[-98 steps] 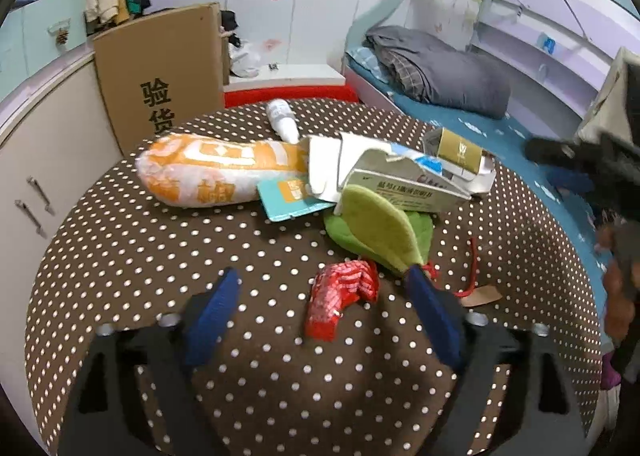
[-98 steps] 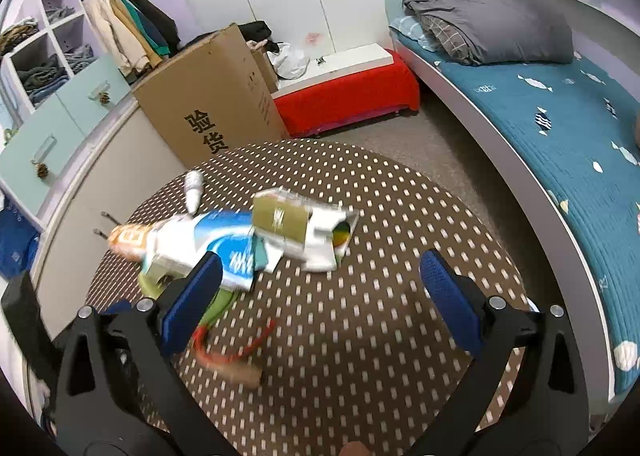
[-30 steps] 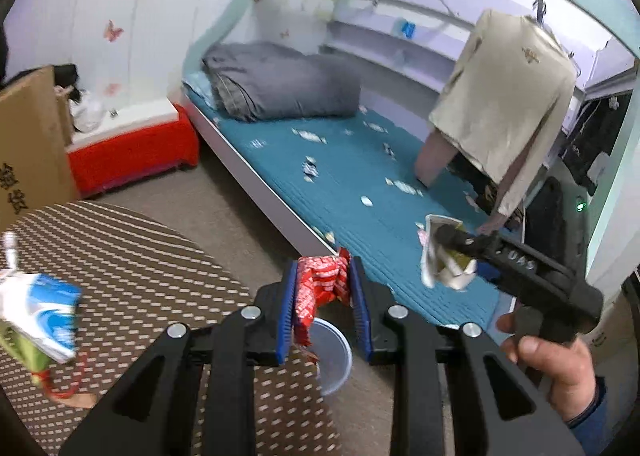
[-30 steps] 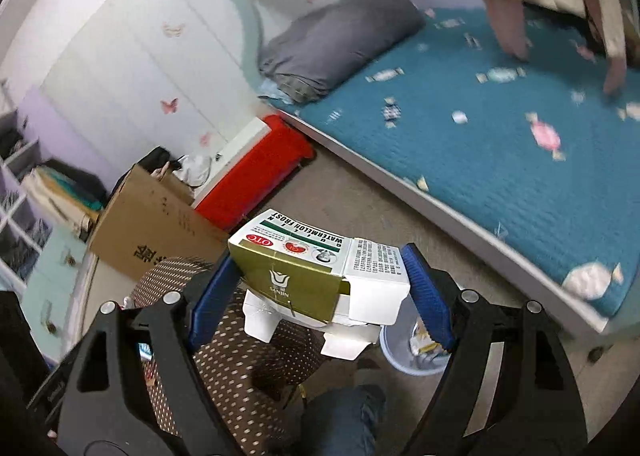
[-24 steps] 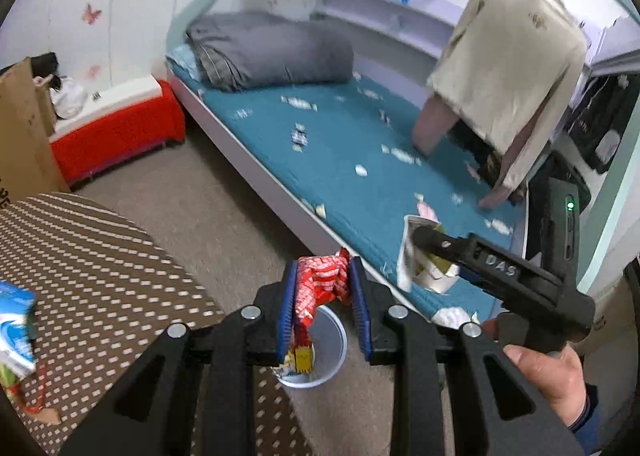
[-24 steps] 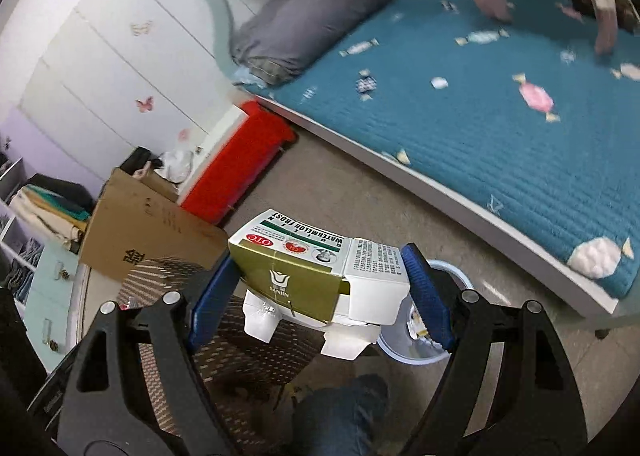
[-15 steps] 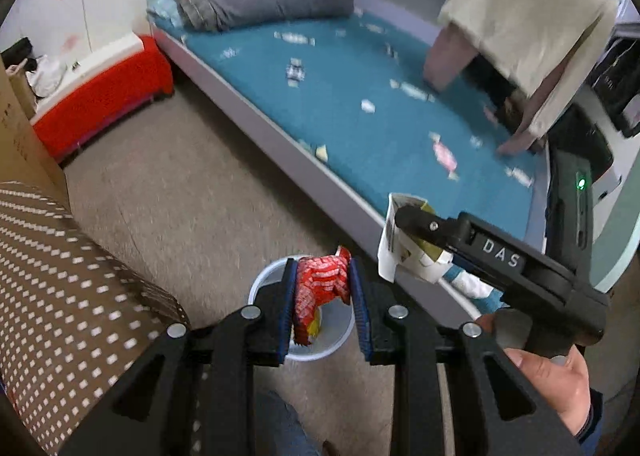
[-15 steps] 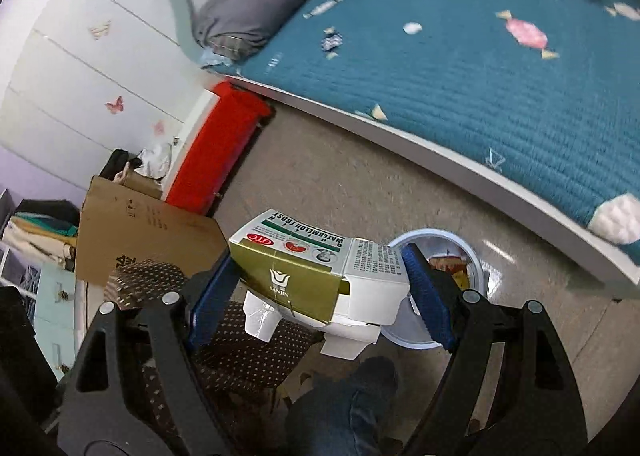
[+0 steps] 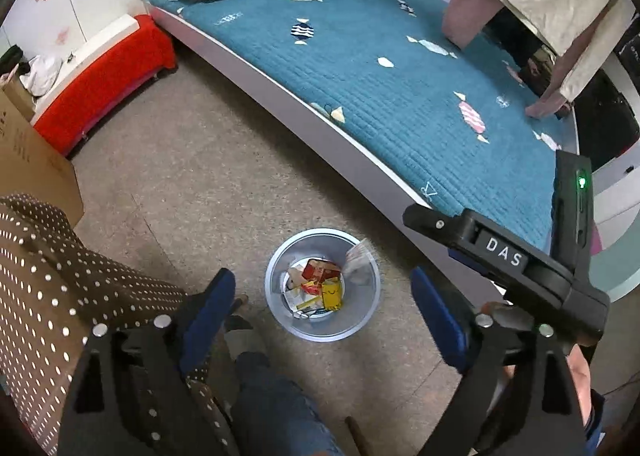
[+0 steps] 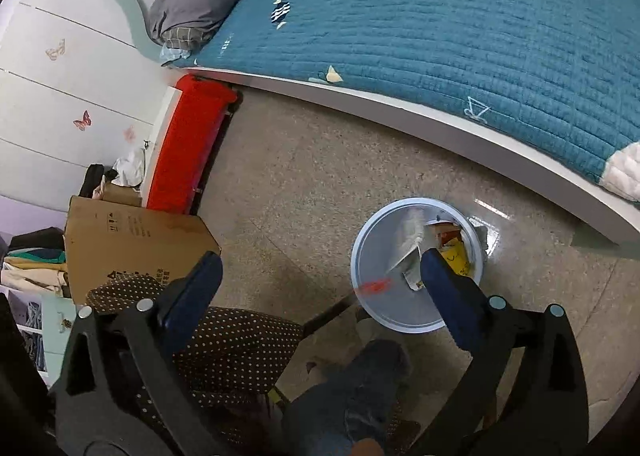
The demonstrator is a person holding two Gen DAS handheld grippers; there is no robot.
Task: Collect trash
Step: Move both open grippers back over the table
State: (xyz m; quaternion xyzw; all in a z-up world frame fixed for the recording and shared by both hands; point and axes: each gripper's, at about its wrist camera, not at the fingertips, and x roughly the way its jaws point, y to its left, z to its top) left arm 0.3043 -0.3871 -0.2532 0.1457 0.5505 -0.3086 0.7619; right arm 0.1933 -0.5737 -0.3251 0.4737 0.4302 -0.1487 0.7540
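Note:
A pale blue waste bin (image 9: 372, 310) stands on the floor beside the bed and holds several wrappers and cartons. My left gripper (image 9: 324, 298) is open and empty above it. My right gripper (image 10: 320, 276) is open and empty too, and shows in the left wrist view (image 9: 500, 252) above and to the right of the bin. In the right wrist view the bin (image 10: 368, 256) holds a blurred white carton (image 10: 408, 244) and a blurred red wrapper (image 10: 374, 286), both falling in.
The brown dotted table (image 9: 60, 288) is at the left, close to the bin. A cardboard box (image 10: 132, 232) and a red bench (image 9: 104, 76) stand behind it. The teal bed (image 9: 400, 96) runs along the right. A person's jeans leg (image 9: 276, 408) is below the grippers.
Both grippers have opened over the bin. The red wrapper left the left gripper and the white carton left the right gripper; both have dropped into the bin.

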